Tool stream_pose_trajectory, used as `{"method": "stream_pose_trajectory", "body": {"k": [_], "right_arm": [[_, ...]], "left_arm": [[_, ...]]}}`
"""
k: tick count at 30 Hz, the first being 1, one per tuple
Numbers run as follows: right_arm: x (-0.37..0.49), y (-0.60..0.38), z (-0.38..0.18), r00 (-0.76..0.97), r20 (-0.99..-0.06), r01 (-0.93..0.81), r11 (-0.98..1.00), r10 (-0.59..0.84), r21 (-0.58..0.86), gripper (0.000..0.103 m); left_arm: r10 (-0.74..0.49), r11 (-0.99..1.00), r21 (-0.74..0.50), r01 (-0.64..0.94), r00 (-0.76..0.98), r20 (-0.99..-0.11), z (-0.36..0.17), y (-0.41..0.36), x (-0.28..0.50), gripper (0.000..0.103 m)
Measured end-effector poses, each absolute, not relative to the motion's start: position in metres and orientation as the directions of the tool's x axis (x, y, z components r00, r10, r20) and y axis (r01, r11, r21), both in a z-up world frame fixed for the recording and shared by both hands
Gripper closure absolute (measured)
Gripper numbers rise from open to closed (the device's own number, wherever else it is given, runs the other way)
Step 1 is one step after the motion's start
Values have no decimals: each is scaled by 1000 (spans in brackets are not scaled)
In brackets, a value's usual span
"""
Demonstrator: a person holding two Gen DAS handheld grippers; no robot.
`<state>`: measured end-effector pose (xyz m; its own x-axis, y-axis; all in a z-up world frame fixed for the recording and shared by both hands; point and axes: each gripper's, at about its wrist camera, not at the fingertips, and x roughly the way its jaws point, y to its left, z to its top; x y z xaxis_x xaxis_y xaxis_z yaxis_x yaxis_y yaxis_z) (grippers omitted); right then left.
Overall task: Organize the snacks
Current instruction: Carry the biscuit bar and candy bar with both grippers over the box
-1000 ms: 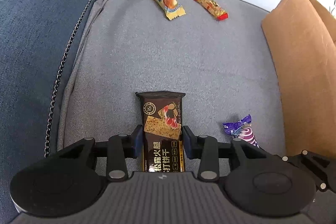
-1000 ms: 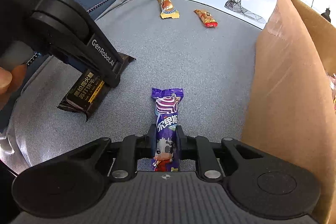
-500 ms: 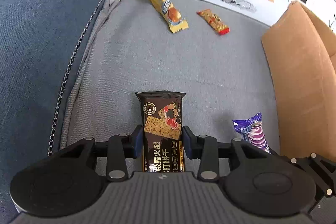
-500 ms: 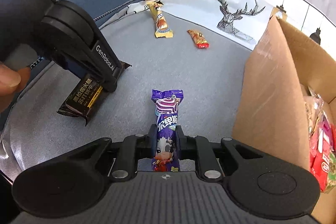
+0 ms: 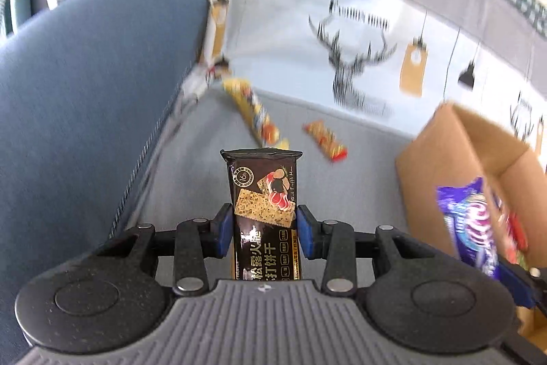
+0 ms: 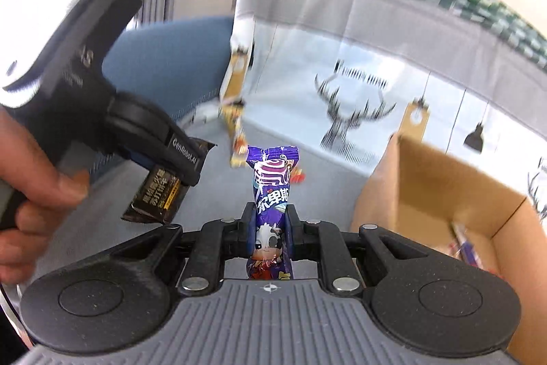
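On the right side of the grey sofa seat (image 5: 342,190), an open brown cardboard box (image 6: 441,190) is standing with its flaps up, and it is holding several bright wrappers at its bottom, red and purple among them, though blur is keeping them from being counted or told apart. Nearer, the left gripper (image 5: 262,230) is pinching a dark brown rectangular cracker packet with a biscuit picture (image 5: 265,204) between its blue pads, the jaws standing at a narrow gap that matches the packet's width, and the packet is sticking up and forward, clear of the seat. To its right, the right gripper (image 6: 270,230) is clamping a slim purple candy wrapper with a cartoon cow (image 6: 271,190) with its jaws drawn almost fully together, the wrapper's crimped end pointing up and away from the cushion, just left of the box's near wall. A hand (image 6: 32,197) is gripping the handle of the left gripper at the left of the right wrist view. Far off on the seat, two snacks are lying loose: one long yellow packet (image 5: 254,117) near the blue sofa back (image 5: 85,84), and one small orange bar with a red end (image 5: 326,141) to its right, well apart from the box. Behind them one pale cushion printed with a black deer head (image 5: 359,70) is leaning at the far edge.
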<state>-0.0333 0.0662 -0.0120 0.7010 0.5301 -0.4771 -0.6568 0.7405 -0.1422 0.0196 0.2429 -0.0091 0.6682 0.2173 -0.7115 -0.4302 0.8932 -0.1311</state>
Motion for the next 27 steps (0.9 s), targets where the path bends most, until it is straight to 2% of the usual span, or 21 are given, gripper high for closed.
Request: {"method": "stream_pose_trajectory", "body": {"k": [6, 10, 17, 27], "right_arm": [[-40, 38, 15, 750, -340, -640, 751, 567, -161, 86], [-35, 18, 25, 775, -293, -618, 769, 559, -166, 86], [-13, -21, 30, 821, -273, -551, 821, 502, -148, 86], [24, -73, 18, 878, -295, -428, 894, 377, -133, 86]], "left_arm": [[223, 898, -175, -403, 761, -610, 12, 229, 15, 61], [208, 914, -187, -359, 813, -545, 24, 210, 19, 61], [150, 937, -211, -279, 866, -476, 36, 172, 30, 61], [63, 951, -255, -172, 920, -386, 47, 113, 45, 61]]}}
